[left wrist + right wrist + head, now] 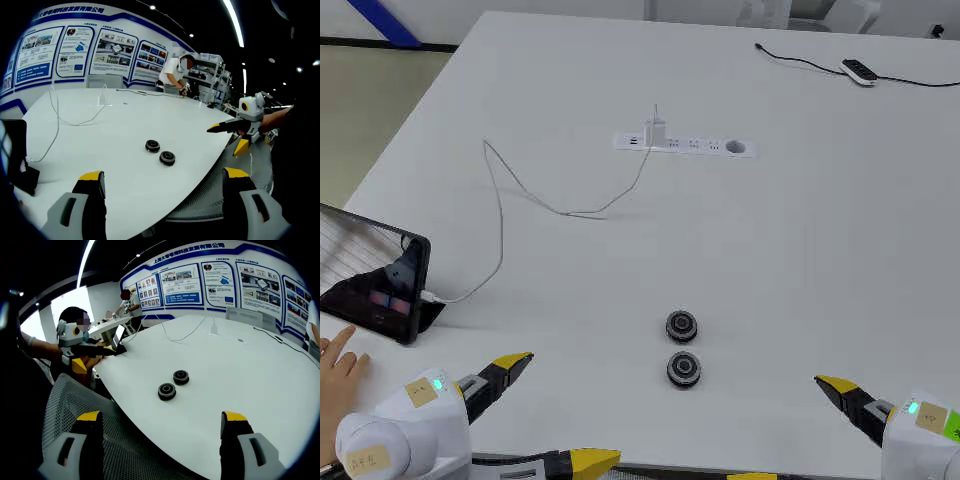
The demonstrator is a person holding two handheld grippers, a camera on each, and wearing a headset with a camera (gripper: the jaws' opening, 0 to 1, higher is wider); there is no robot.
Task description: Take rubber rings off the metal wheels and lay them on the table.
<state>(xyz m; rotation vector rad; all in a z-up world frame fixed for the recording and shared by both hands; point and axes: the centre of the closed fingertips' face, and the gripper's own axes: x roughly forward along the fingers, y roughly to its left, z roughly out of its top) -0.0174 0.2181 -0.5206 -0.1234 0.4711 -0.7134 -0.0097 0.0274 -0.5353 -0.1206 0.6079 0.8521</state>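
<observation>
small round metal wheel with black rubber ring (pixel 682 325), second such wheel (pixel 684 368) just beside it: on white tabletop (pixel 820 250), well apart from white power strip (pixel 685 144), on its near side; left gripper (pixel 163 175), right gripper (pixel 161 416): jaws wide open, empty

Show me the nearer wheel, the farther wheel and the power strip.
nearer wheel (pixel 684 369), head view, its centre hub.
farther wheel (pixel 682 325), head view, its centre hub.
power strip (pixel 686 144), head view, its white top face.
</observation>
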